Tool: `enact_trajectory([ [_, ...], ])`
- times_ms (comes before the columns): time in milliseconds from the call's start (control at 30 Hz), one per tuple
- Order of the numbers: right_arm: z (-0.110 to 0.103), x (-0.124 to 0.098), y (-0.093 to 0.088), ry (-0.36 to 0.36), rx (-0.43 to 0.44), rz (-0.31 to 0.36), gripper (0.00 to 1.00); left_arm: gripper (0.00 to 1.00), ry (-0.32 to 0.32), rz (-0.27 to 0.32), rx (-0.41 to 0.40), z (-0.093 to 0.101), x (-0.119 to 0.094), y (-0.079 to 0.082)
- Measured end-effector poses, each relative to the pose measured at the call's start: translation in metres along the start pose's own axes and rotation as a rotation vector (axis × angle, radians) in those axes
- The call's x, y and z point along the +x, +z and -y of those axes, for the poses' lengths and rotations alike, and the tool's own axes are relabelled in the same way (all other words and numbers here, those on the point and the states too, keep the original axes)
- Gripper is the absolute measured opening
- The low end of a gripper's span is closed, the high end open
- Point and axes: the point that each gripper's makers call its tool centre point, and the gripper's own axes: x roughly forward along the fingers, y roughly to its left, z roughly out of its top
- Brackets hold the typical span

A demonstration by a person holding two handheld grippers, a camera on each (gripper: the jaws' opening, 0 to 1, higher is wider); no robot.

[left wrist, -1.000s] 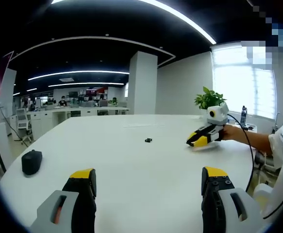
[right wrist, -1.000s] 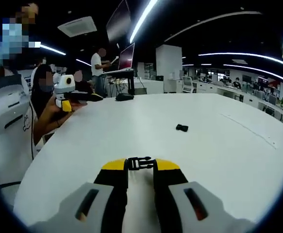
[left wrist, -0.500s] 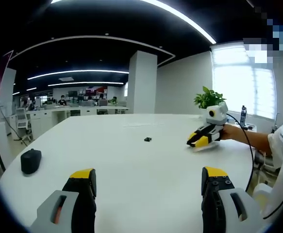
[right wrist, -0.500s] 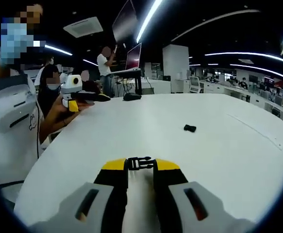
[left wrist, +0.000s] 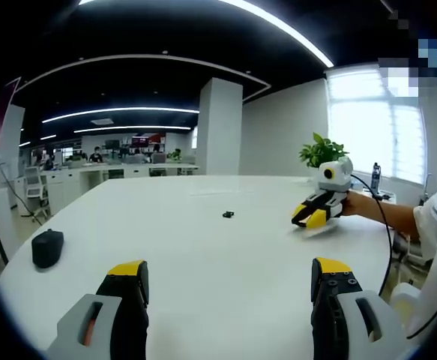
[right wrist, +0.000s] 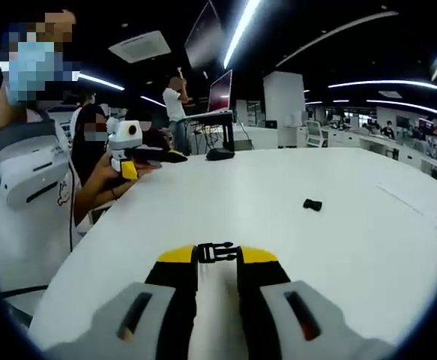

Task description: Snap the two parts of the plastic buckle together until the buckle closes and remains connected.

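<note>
A small black buckle part lies alone on the white table, well ahead of my left gripper, whose jaws stand wide open with nothing between them. The same part shows in the right gripper view, ahead and to the right. My right gripper is shut on the other black buckle part, which sticks out crosswise at its yellow tips. In the left gripper view the right gripper hovers low over the table at the right. The left gripper appears at the left of the right gripper view, held in a hand.
A black mouse-like object sits near the table's left edge, also seen as a dark shape at the far side. A potted plant and a bottle stand behind the right gripper. A person in white is close by. Desks and people fill the background.
The right gripper has shifted slightly right and up with its buckle part, and its view has swung left. The left gripper and the loose part have not moved.
</note>
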Motion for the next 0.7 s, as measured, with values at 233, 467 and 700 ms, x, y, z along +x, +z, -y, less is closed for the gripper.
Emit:
enact_trajectory([
  [233,0.015,-0.001,0.002,-0.141,0.049,-0.001,0.19,0.91,-0.003,0.0,-0.003,0.001,-0.001,-0.001],
  [467,0.028,-0.005,0.006,-0.286,0.092,-0.001,0.19,0.91,-0.004,0.001,-0.002,0.001,-0.002,-0.001],
  [700,0.038,-0.012,0.004,-0.418,0.062,-0.04,0.19,0.91,-0.006,0.001,-0.002,0.002,-0.002,-0.001],
])
